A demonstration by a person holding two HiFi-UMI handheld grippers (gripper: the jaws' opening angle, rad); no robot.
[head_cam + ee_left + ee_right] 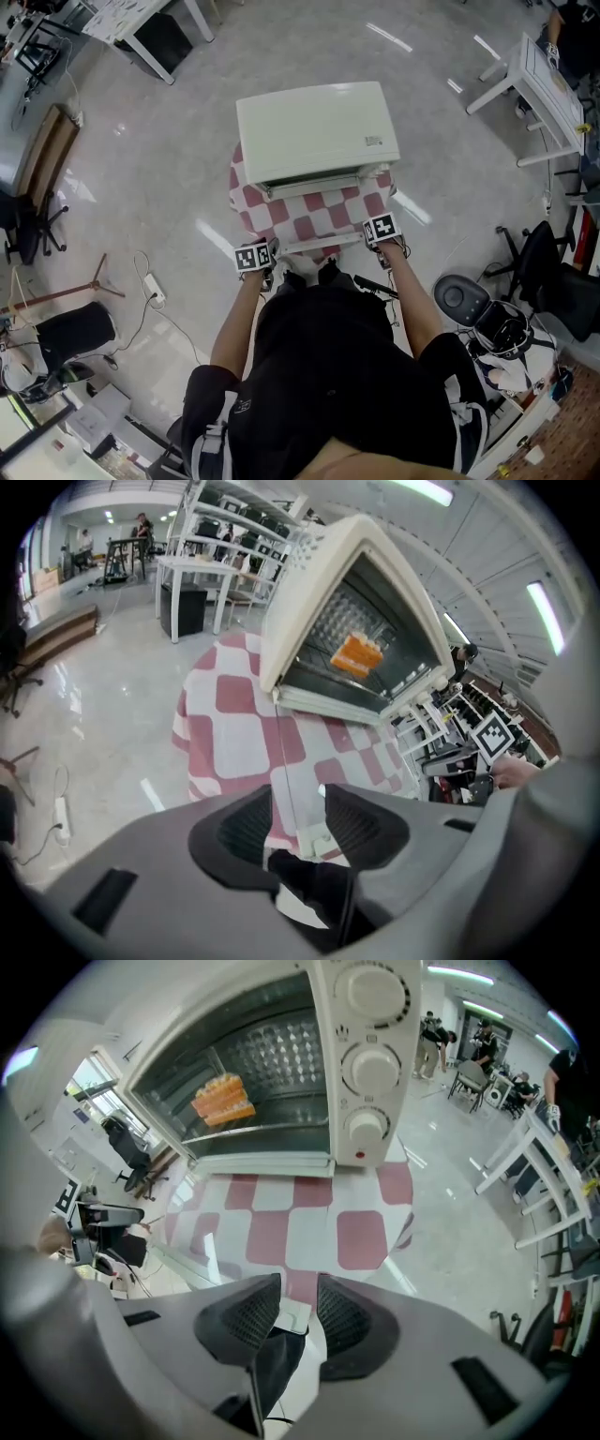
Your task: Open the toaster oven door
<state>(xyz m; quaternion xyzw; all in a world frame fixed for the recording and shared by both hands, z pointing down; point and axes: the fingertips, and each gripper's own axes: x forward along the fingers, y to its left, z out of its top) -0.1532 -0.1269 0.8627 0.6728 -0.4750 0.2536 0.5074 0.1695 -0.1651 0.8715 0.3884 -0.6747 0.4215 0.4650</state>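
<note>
I'm looking down on the cream toaster oven (314,131), which sits on the surface with the red-and-white checked cloth (251,216). Its glass door (202,1241) is already down flat, reaching out toward me over the cloth. My left tool (298,803) and right tool (298,1290) both sit at the door's front edge with jaws apart, the white door handle (289,1316) between the pads but not squeezed, and there's an orange food piece (223,1099) on the rack inside.
</note>
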